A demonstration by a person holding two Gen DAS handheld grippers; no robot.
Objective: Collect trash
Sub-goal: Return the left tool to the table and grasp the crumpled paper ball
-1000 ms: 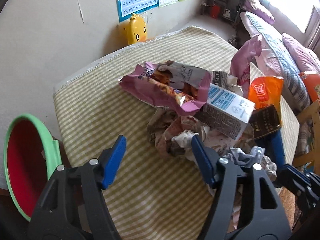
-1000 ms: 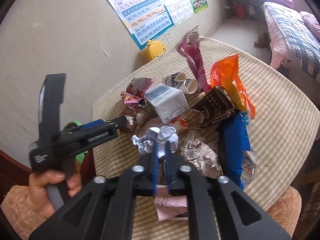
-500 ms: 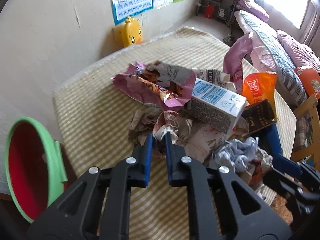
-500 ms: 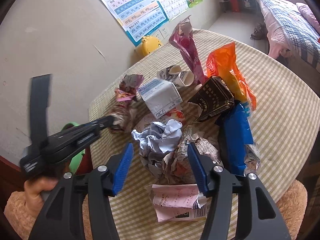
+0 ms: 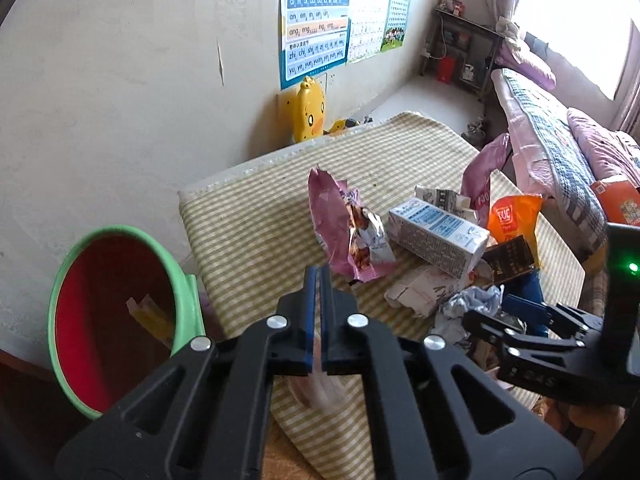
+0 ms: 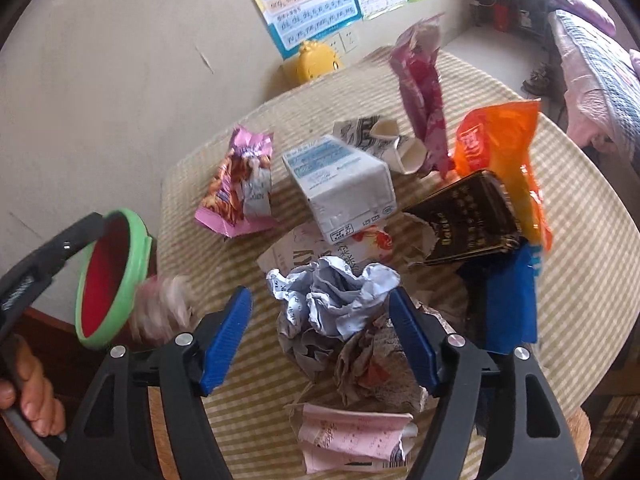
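A heap of trash lies on the striped table (image 5: pixel 248 216). My left gripper (image 5: pixel 318 276) is shut on a pinkish crumpled wad (image 5: pixel 320 384), which hangs blurred under the jaws, beside the green bin with a red inside (image 5: pixel 120 232). In the right wrist view that wad (image 6: pixel 160 312) sits next to the bin's rim (image 6: pixel 136 272). My right gripper (image 6: pixel 320 294) is opening, its blue fingers on either side of a white crumpled paper (image 6: pixel 336 300) without pressing it. A brownish crumpled paper (image 6: pixel 372 364) and a pink receipt (image 6: pixel 352 436) lie just below.
A milk carton (image 6: pixel 340 180), pink snack bag (image 6: pixel 240 188), orange bag (image 6: pixel 500 148), black-gold packet (image 6: pixel 468 216), blue wrapper (image 6: pixel 504 300) and tall pink wrapper (image 6: pixel 420 92) crowd the table. A yellow duck toy (image 5: pixel 308 108) stands by the wall; a bed (image 5: pixel 552 140) is at right.
My left gripper closed on the crumpled wad and lifted it off the heap toward the bin. My right gripper opened wide and came down around the white crumpled paper.
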